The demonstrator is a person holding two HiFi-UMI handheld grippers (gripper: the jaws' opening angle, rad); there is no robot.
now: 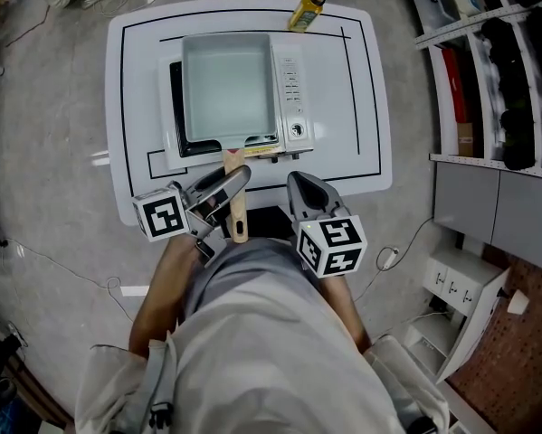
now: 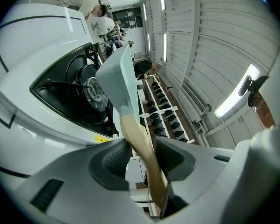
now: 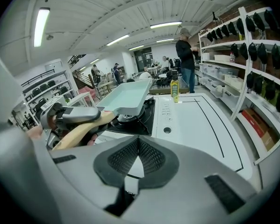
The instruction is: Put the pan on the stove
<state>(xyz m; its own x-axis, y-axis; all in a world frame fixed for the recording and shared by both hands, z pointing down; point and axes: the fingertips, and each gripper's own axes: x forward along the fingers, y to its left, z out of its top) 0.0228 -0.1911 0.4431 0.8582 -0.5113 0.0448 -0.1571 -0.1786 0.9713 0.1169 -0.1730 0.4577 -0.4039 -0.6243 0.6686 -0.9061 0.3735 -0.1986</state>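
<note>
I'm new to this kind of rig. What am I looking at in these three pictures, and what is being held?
There is no robot here. A person holds a hand-held gripper in each hand, and the marker cubes are part of those grippers. The head view looks down from the person's head. The other two cameras ride on the grippers and look along their jaws. On the white table stands a stove, with a yellow bottle behind it. The left hand-held gripper is closed on the wooden handle of a pale square pan, held over the burner. I cannot tell whether the pan rests there yet. The right hand-held gripper is shut and empty, near the table's front edge.
</note>
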